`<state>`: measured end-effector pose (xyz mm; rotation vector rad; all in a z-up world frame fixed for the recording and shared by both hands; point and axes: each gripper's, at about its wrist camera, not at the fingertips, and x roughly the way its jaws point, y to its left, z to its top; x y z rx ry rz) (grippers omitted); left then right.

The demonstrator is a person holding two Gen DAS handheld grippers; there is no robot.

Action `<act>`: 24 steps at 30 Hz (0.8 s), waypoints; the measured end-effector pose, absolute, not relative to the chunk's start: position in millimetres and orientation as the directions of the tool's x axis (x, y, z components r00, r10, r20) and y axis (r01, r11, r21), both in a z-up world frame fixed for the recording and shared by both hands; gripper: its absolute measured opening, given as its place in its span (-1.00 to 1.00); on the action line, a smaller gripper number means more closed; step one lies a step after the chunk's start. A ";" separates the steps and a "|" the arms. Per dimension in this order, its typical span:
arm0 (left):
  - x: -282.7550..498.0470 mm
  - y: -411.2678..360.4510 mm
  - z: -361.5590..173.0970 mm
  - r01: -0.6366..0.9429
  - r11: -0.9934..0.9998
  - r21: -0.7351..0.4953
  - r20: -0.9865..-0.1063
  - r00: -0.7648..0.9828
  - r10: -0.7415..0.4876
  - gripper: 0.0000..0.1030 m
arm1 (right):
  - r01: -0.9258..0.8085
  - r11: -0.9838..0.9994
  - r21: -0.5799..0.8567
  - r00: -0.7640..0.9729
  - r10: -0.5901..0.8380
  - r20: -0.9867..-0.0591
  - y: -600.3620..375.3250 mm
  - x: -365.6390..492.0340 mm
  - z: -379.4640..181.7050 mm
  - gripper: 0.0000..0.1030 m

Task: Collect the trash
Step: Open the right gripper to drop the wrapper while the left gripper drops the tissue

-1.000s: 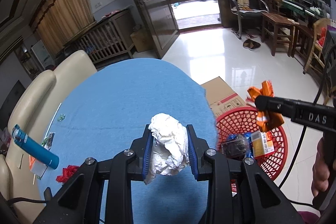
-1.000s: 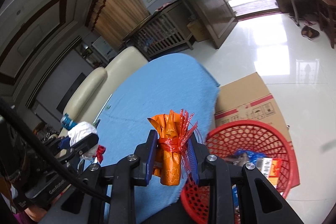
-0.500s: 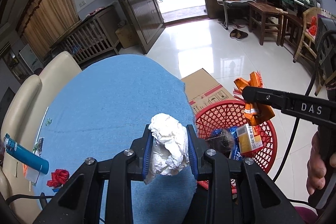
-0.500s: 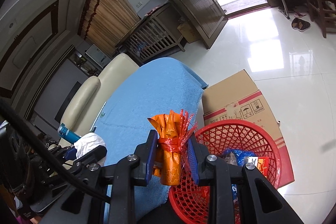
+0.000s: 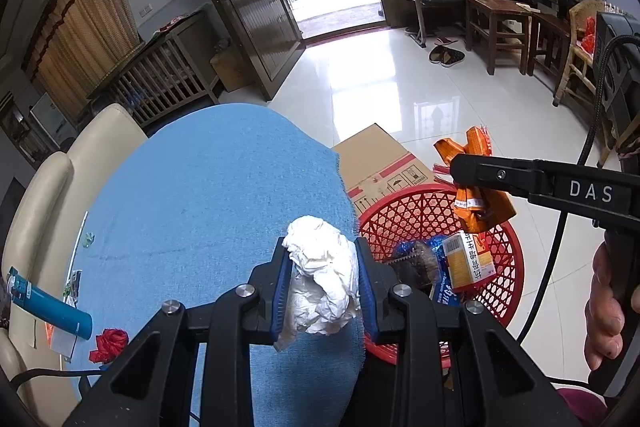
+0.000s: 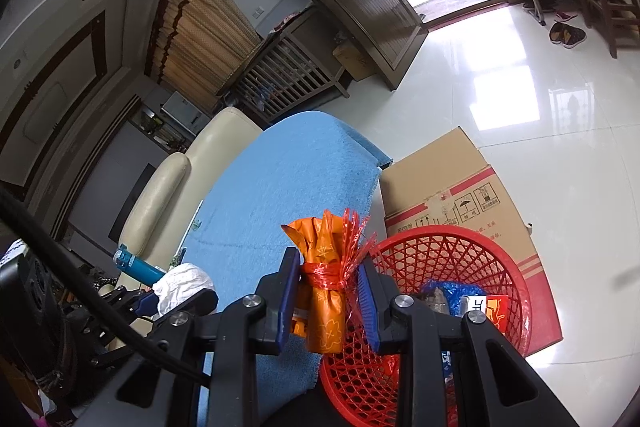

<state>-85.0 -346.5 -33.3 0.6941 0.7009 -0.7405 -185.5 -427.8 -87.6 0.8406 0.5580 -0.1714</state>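
My left gripper (image 5: pixel 322 267) is shut on a crumpled white tissue (image 5: pixel 324 279), held above the right edge of the blue-covered table (image 5: pixel 208 195). My right gripper (image 6: pixel 330 271) is shut on an orange wrapper tied with red ribbon (image 6: pixel 324 291). In the left wrist view that wrapper (image 5: pixel 478 203) hangs over the red mesh basket (image 5: pixel 504 263). The basket (image 6: pixel 508 279) stands on the floor beside the table and holds a small orange box (image 5: pixel 468 259), blue packaging and dark scraps. The tissue (image 6: pixel 182 285) also shows at lower left in the right wrist view.
On the table's left lie a blue lighter (image 5: pixel 52 307), a red ribbon scrap (image 5: pixel 110 343) and small paper bits. A cardboard box (image 5: pixel 384 163) lies flat behind the basket. A cream sofa (image 5: pixel 52 179) borders the table. Glossy tiled floor spreads beyond; a hand (image 5: pixel 604 311) grips the right tool.
Both grippers have shifted rightward and slightly down toward the basket, each keeping its item. The orange wrapper now hangs over the basket rather than at its far rim.
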 end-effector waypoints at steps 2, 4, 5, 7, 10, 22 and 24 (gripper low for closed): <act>-85.5 -347.8 -33.0 0.781 0.545 0.304 -0.763 0.542 -0.352 -0.37 | 0.360 0.661 0.659 0.843 0.071 -0.533 -428.7 -185.6 -88.4 -0.39; -85.7 -348.7 -33.6 0.783 0.542 0.305 -0.764 0.541 -0.351 -0.37 | 0.361 0.657 0.662 0.844 0.073 -0.532 -429.4 -186.0 -89.0 -0.39; -86.0 -349.5 -33.7 0.783 0.541 0.306 -0.764 0.541 -0.351 -0.37 | 0.361 0.656 0.663 0.844 0.072 -0.531 -429.7 -186.3 -89.1 -0.39; -85.7 -351.0 -33.8 0.785 0.538 0.306 -0.765 0.540 -0.352 -0.37 | 0.360 0.656 0.664 0.845 0.073 -0.530 -429.8 -186.5 -89.0 -0.39; -86.6 -353.7 -34.8 0.788 0.534 0.307 -0.767 0.537 -0.352 -0.37 | 0.363 0.653 0.664 0.844 0.071 -0.531 -430.3 -186.8 -89.2 -0.39; -92.2 -357.5 -34.4 0.807 0.513 0.294 -0.765 0.520 -0.380 -0.33 | 0.377 0.633 0.676 0.846 0.061 -0.529 -437.7 -191.9 -91.2 -0.39; -93.5 -358.5 -34.0 0.812 0.509 0.285 -0.765 0.513 -0.390 -0.32 | 0.377 0.631 0.678 0.846 0.063 -0.529 -439.2 -193.1 -91.8 -0.39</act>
